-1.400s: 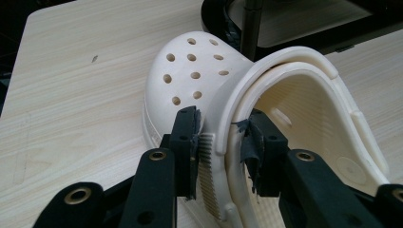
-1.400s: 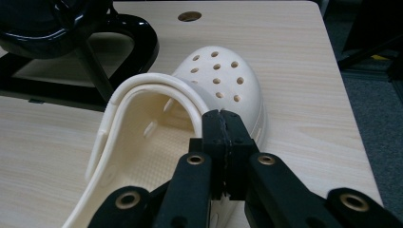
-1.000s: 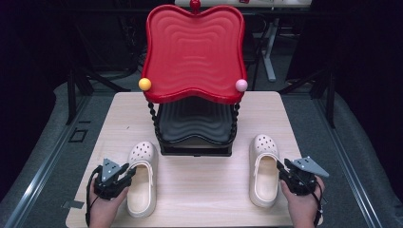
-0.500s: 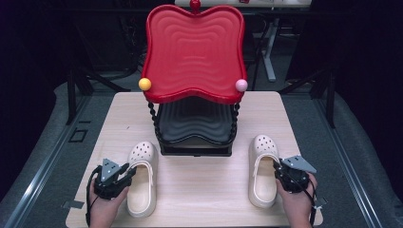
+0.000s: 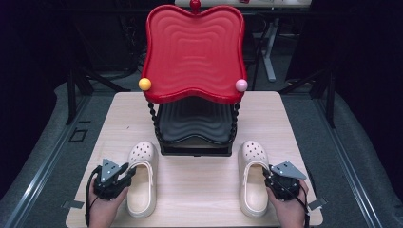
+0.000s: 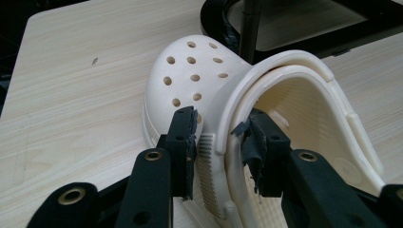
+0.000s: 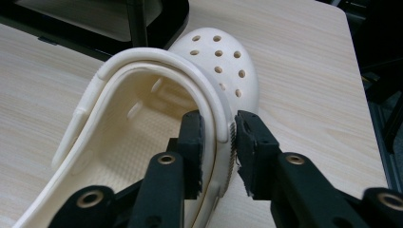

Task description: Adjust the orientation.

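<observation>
Two cream clogs on table (image 5: 199, 185), toes toward black-and-red rack (image 5: 195, 95), one either side of rack's front.

Left clog (image 5: 140, 178) near table's left front. Left gripper (image 5: 124, 174) at its outer side wall, by the strap hinge. Seen along the jaws: one jaw outside the wall, one inside the opening, straddling left clog (image 6: 228, 118); outer pad against ribbed side, inner pad close to the rim. Grip looks closed on the wall, sole flat on the wood.

Right clog (image 5: 253, 178) near table's right front. Right gripper (image 5: 267, 176) over its outer wall. Jaws straddle wall and strap of right clog (image 7: 157, 109); just been opening slightly, narrow gaps visible at both pads. Not pinching.
</observation>
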`<state>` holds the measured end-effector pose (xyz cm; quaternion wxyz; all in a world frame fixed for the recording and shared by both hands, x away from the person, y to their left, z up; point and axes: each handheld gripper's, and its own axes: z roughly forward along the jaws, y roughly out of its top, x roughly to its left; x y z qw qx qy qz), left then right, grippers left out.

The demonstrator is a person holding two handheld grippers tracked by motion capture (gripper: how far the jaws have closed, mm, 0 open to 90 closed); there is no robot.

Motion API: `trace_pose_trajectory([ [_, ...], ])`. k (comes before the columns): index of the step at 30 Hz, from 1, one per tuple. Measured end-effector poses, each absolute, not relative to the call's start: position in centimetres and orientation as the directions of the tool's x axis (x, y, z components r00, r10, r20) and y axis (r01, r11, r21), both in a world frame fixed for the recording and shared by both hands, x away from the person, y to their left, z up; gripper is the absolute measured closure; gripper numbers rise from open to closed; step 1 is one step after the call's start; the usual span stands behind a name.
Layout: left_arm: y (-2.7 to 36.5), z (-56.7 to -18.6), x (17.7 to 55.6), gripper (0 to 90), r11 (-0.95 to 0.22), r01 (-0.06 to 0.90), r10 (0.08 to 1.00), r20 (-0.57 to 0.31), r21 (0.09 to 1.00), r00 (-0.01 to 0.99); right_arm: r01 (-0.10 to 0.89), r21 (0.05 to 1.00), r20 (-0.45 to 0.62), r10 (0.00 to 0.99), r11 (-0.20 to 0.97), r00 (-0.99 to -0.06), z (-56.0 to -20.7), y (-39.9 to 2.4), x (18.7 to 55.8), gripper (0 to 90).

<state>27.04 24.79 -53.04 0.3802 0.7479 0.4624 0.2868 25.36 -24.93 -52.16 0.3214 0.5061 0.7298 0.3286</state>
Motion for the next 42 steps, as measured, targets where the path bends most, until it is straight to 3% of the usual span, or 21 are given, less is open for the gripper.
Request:
trace_pose_trajectory([
  [9,24.4,-53.2,27.2,65.1,-0.301,0.466,0.905,0.095,0.832,0.415,0.453,0.817,-0.226,0.92,0.358,-0.32,-52.0,-24.2,25.6,67.3],
  [18,24.2,-53.2,27.4,64.9,-0.298,0.464,0.907,0.096,0.834,0.41,0.461,0.803,-0.244,0.914,0.378,-0.326,-52.4,-24.0,26.0,67.8],
  [36,23.9,-53.4,27.7,70.1,-0.335,0.451,0.909,0.157,0.827,0.386,0.49,0.798,-0.22,0.927,0.351,-0.305,-52.3,-24.1,26.2,74.0],
  [42,25.1,-52.7,27.2,73.4,-0.282,0.459,0.913,0.09,0.843,0.397,0.495,0.814,-0.181,0.942,0.305,-0.283,-52.0,-24.4,25.7,74.3],
])
